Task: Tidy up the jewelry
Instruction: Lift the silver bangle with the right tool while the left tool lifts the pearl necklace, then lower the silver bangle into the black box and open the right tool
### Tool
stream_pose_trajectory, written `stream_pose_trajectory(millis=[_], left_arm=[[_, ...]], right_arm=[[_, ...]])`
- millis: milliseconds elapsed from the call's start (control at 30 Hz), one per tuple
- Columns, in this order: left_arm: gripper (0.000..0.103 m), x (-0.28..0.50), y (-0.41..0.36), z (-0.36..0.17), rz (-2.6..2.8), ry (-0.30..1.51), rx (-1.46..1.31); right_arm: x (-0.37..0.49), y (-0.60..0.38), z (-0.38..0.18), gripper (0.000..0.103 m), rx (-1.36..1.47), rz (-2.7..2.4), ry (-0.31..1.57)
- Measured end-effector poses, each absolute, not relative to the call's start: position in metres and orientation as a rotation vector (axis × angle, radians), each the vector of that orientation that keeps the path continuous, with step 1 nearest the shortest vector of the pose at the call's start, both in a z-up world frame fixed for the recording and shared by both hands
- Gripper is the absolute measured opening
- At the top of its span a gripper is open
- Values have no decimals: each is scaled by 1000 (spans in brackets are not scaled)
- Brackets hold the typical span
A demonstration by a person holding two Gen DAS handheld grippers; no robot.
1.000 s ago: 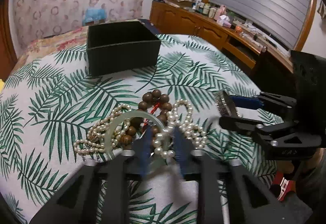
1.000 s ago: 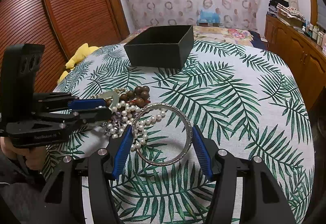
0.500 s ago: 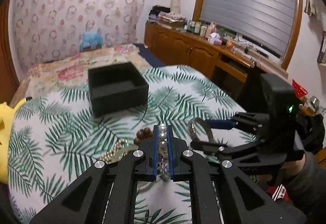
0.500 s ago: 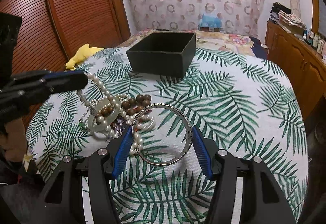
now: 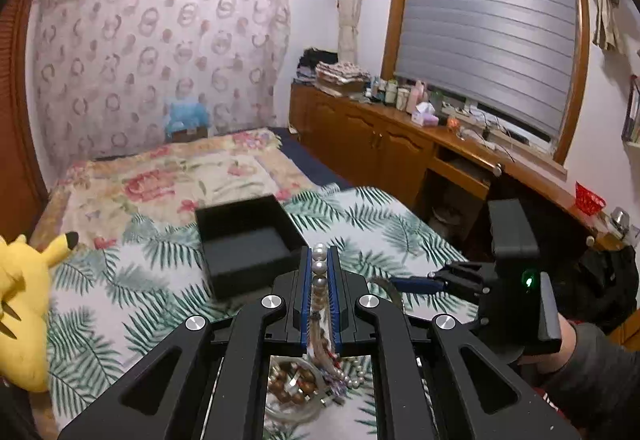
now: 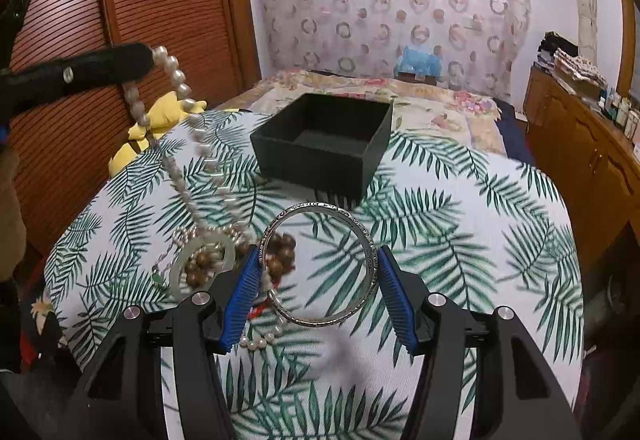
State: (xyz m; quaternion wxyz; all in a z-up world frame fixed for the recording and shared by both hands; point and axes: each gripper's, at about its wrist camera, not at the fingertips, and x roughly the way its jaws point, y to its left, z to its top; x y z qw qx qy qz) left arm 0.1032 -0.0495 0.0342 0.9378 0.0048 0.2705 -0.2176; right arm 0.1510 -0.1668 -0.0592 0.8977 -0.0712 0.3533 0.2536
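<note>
Since the earlier frame, my left claw point(image 5: 320, 280) has risen from the jewelry pile, clamped on a pearl necklace point(image 6: 188, 128) whose strand now hangs down to the heap on the palm-print worktop point(image 6: 460, 240). My right claw point(image 6: 316, 288) grips a silver bangle point(image 6: 320, 264) across its width, just off the cloth. The open black box point(image 5: 248, 240) sits straight ahead of the left claw, beyond both; the left looks nearer to it.

Glossy pearl strand point(image 6: 178, 80), matt black box point(image 6: 320, 156)
</note>
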Motion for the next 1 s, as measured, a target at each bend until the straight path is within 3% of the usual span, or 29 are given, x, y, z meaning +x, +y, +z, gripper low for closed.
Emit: stream_pose_trajectory(millis=[567, 1000], left_arm=[[7, 151, -24, 89, -339, 470, 26], [7, 192, -12, 94, -255, 483, 34]], right_arm=[[236, -140, -35, 61, -176, 522, 705], [287, -119, -41, 61, -183, 528, 742]])
